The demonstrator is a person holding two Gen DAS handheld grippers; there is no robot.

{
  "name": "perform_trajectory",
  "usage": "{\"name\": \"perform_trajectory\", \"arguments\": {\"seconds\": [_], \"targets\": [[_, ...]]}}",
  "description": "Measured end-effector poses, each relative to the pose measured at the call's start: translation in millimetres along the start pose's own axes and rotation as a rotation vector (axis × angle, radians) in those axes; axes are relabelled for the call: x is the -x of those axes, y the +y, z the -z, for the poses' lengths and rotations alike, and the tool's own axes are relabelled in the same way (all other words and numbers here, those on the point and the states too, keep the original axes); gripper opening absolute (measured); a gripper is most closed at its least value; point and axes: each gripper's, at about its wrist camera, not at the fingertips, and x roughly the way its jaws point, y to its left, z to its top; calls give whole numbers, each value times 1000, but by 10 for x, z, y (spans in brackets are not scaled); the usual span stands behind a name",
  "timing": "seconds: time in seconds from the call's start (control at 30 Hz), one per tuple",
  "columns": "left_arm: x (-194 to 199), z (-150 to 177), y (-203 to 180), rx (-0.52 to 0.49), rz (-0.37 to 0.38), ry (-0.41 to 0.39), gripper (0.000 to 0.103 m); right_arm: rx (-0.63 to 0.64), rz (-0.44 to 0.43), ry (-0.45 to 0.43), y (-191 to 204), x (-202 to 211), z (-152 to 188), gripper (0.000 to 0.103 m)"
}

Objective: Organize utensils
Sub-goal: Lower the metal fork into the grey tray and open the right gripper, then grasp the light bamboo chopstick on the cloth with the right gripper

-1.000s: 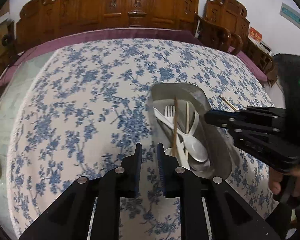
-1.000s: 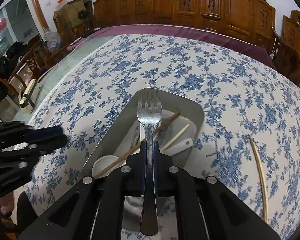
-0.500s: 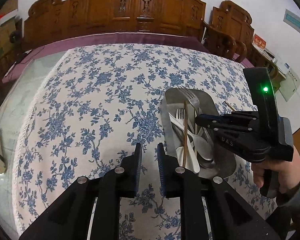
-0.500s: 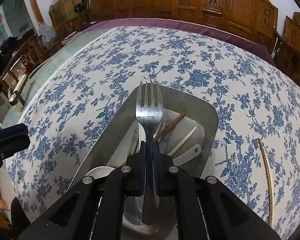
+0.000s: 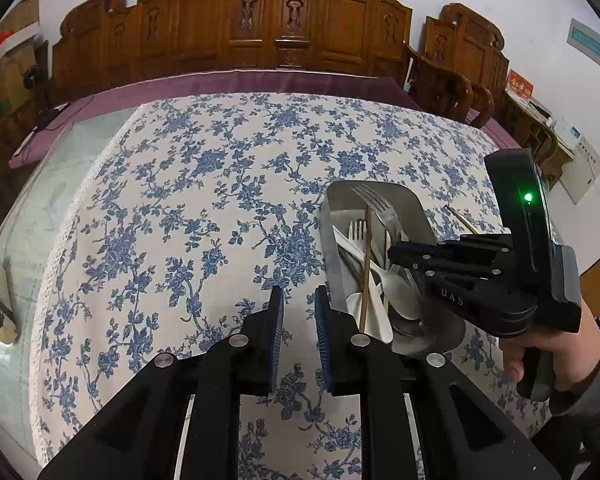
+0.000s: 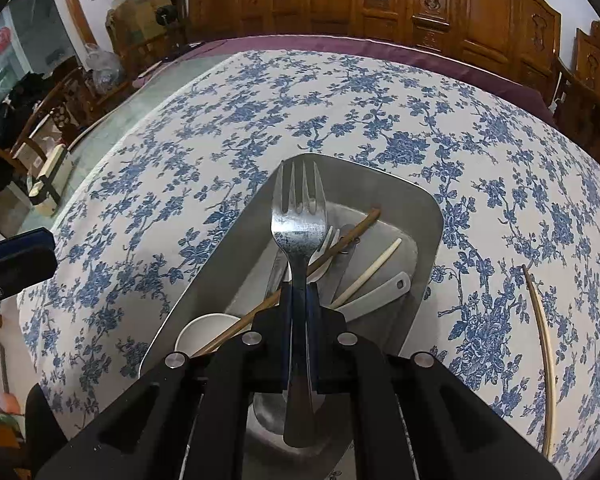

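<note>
Fork (image 6: 299, 236) pinched by its handle in right tool (image 6: 299, 300), over tray (image 6: 428, 216). Left tool (image 5: 299, 312) narrowly spread, empty. Risk: fork lands across the utensil pile or rim, tips out.

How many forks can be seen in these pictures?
2. A metal fork is clamped in the right hand-held gripper above the steel tray. A white fork lies inside the tray. Others may be hidden under the piled utensils.
</note>
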Motion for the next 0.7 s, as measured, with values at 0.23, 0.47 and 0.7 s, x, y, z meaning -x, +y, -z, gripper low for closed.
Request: {"name": "perform_trajectory", "arguments": {"seconds": [0.23, 0.47, 0.7], "targets": [[33, -10, -92, -2, 0, -5, 16, 19, -32, -49, 35, 176, 9, 10], [72, -45, -342, -27, 7, -23, 29, 15, -50, -108, 133, 574, 112, 10], [89, -84, -659, -49, 14, -46, 63, 32, -23, -144, 403, 920, 250, 13]]}}
